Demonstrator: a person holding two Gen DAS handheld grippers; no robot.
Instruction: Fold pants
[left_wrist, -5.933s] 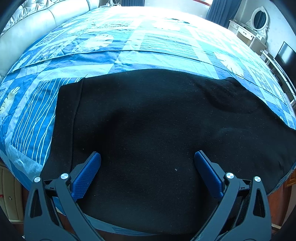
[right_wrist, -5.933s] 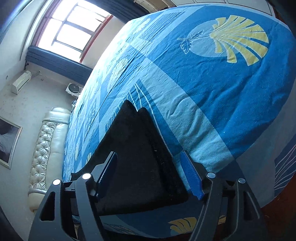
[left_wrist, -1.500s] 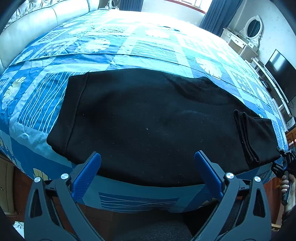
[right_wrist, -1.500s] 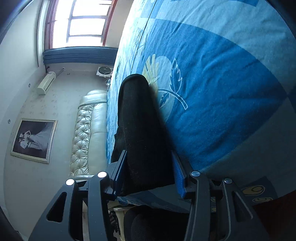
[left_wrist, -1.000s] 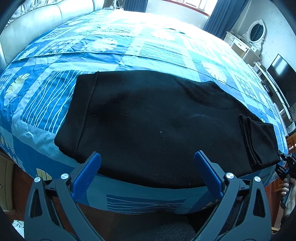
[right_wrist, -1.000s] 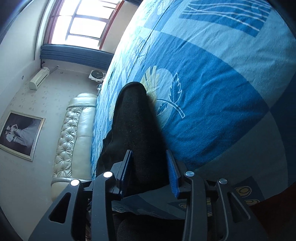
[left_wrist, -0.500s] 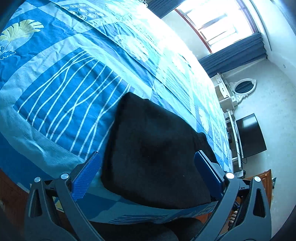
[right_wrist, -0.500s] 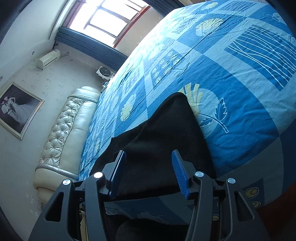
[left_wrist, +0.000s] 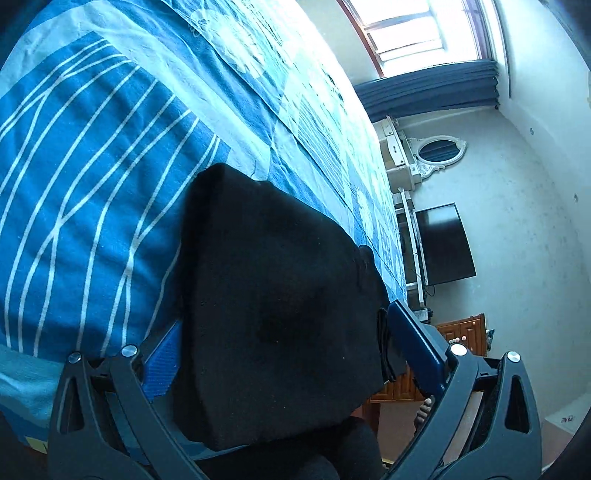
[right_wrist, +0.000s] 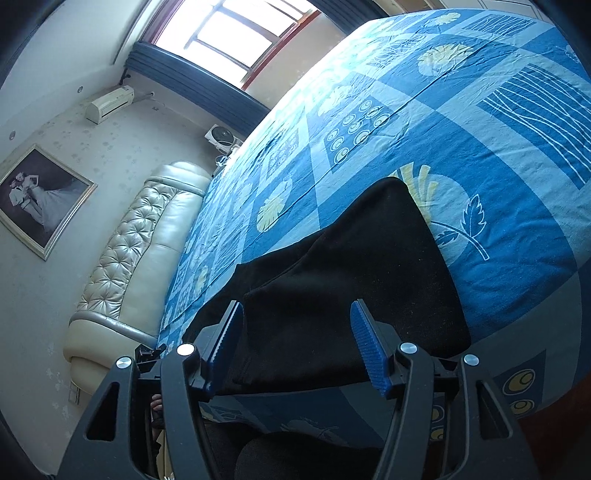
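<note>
The black pants (left_wrist: 273, 295) lie flat along the near edge of the blue patterned bed. In the left wrist view my left gripper (left_wrist: 284, 343) is open, its blue pads on either side of the waistband end at the bed's edge, not closed on it. In the right wrist view the pants (right_wrist: 354, 273) show their folded leg end. My right gripper (right_wrist: 295, 343) is partly open, its pads either side of the leg end's near edge, not pinching it.
The blue quilt (right_wrist: 480, 122) covers the bed. A padded cream headboard (right_wrist: 140, 251) stands on the left of the right wrist view. A dark TV (left_wrist: 443, 243), a mirror and a wooden cabinet (left_wrist: 461, 332) line the far wall in the left wrist view.
My left gripper swung left and dropped close around the waistband end. My right gripper, narrowed around the leg end a second ago, has opened wider and tilted up over the bed.
</note>
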